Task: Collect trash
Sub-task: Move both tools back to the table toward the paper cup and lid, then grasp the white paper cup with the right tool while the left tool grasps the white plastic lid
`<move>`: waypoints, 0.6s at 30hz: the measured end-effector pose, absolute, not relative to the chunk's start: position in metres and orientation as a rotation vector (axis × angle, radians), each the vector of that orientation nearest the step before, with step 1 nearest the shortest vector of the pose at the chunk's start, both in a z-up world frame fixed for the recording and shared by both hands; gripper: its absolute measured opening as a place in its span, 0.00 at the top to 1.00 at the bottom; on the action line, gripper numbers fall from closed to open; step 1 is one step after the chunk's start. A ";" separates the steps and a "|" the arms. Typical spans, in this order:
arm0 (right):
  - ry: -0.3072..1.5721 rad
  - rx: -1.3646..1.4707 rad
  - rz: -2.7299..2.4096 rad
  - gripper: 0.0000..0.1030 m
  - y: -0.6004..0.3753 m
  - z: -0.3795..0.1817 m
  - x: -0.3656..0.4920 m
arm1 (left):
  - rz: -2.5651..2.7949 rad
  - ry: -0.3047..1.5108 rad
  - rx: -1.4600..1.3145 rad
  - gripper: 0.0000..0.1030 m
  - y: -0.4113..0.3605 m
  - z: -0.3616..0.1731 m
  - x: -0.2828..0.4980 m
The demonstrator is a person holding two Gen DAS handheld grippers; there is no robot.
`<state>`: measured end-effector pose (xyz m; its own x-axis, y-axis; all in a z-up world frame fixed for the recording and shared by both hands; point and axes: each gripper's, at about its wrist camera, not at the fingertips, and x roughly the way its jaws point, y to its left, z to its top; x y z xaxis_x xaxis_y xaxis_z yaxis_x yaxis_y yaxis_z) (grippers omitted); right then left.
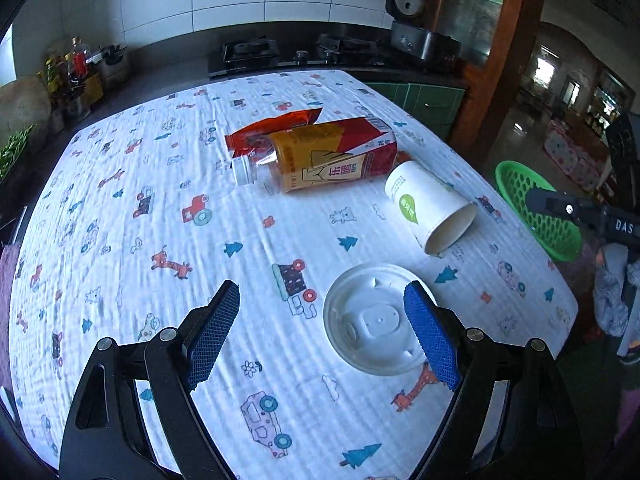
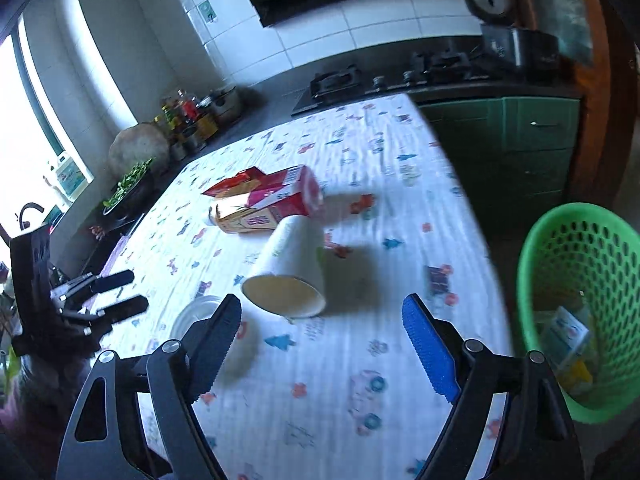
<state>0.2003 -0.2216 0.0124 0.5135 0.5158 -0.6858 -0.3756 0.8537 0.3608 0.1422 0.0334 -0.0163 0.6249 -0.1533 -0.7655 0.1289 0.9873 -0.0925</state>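
On the patterned tablecloth (image 1: 120, 240) lie a white plastic lid (image 1: 370, 318), a white paper cup (image 1: 434, 208) on its side, a plastic bottle (image 1: 304, 160) with an orange label, a red carton (image 1: 360, 140) and a red wrapper (image 1: 276, 124). My left gripper (image 1: 322, 300) is open and empty, its right finger over the lid's edge. My right gripper (image 2: 322, 312) is open and empty, just in front of the cup's (image 2: 294, 268) mouth. The lid (image 2: 196, 314), carton (image 2: 280, 196) and left gripper (image 2: 116, 292) also show in the right wrist view.
A green mesh basket (image 2: 580, 280) with some trash inside stands off the table's right edge; it also shows in the left wrist view (image 1: 532, 204). A dark counter with a stove (image 1: 296, 54), rice cooker (image 1: 416, 28) and jars (image 1: 76, 72) runs behind the table.
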 end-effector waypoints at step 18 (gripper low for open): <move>1.081 0.089 0.553 0.32 -0.141 -0.024 0.273 | -0.247 0.968 -0.041 0.32 0.030 -0.053 0.149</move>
<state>0.2728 -0.1413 -0.0242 0.3494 0.4682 -0.8116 -0.3837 0.8617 0.3320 0.1488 0.0304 -0.0533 0.5412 -0.2260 -0.8099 0.1896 0.9712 -0.1444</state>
